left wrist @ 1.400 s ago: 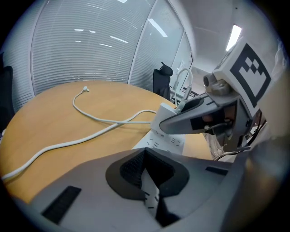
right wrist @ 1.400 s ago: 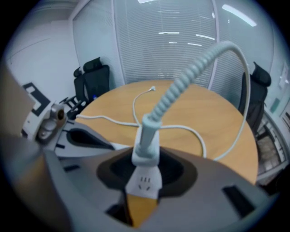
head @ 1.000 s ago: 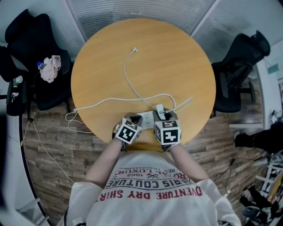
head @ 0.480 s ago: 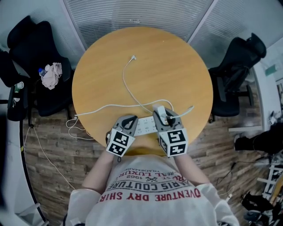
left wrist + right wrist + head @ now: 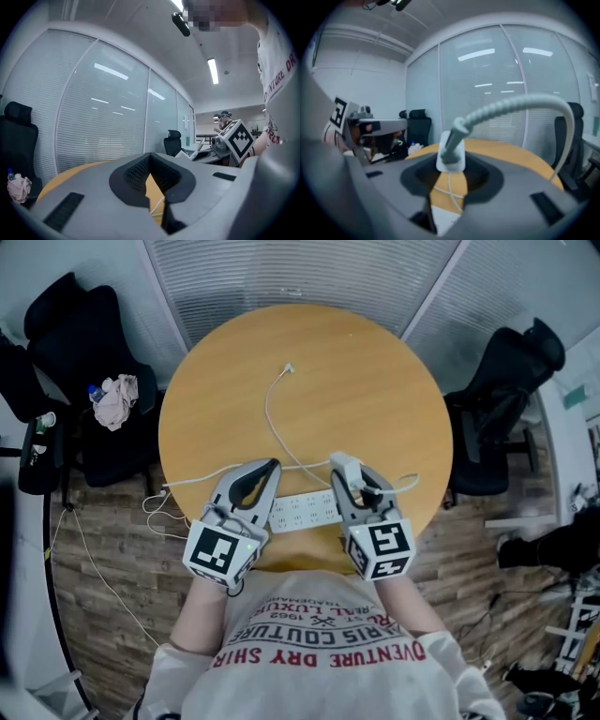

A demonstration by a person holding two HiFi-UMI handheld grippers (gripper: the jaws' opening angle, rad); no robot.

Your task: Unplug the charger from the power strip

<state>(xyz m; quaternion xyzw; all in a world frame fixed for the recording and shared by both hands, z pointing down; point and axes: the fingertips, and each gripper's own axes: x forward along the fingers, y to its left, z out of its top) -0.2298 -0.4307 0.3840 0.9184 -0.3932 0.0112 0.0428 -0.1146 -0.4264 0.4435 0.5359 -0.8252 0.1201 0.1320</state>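
Observation:
A white power strip (image 5: pixel 302 510) lies flat on the round wooden table (image 5: pixel 375 381), near its front edge. My right gripper (image 5: pixel 345 472) is shut on the white charger (image 5: pixel 343 468) and holds it above the strip's right end, clear of the sockets. In the right gripper view the charger (image 5: pixel 451 153) sits upright between the pads, and its grey cable (image 5: pixel 520 104) arcs off to the right. My left gripper (image 5: pixel 270 468) hangs above the strip's left end with its jaws shut and nothing in them; the left gripper view shows its tips (image 5: pixel 150 157) meeting.
A thin white cable (image 5: pixel 272 418) runs across the table to a loose plug at the far side. The strip's cord (image 5: pixel 187 479) trails off the left edge to the floor. Black chairs stand at the left (image 5: pixel 80 362) and right (image 5: pixel 497 399); a pink cloth (image 5: pixel 115 399) lies on the left one.
Both grippers have risen from the table. The left one has come up off the power strip. The right one has lifted the charger up out of the strip.

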